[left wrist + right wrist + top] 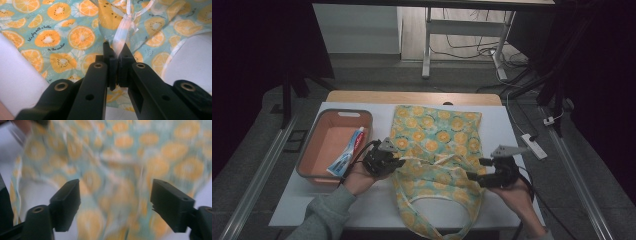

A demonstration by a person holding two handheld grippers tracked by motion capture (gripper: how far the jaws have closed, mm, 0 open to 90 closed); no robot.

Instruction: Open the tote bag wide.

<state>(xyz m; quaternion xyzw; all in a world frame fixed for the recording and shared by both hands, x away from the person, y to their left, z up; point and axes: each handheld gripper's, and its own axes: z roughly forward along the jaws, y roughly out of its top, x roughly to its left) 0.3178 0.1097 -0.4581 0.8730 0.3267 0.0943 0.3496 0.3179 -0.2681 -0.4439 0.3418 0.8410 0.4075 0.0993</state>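
A cloth tote bag (437,132) printed with orange slices on teal lies flat on the white table (504,127). Its mouth and handles face the near edge. My left gripper (399,161) is at the bag's left edge. In the left gripper view the left gripper (117,50) is shut on a pinched fold of the bag (80,37), with white hem rising between the jaws. My right gripper (473,176) is at the bag's right side and points left. In the blurred right gripper view the right gripper (115,195) stands open, with the bag (125,142) beyond and nothing between the pads.
A salmon bin (312,145) with a grey rim sits at the table's left, a toothpaste tube (347,152) lying in it. A white power strip (534,145) rests at the right edge. The bag's handle loop (447,232) hangs near the front edge.
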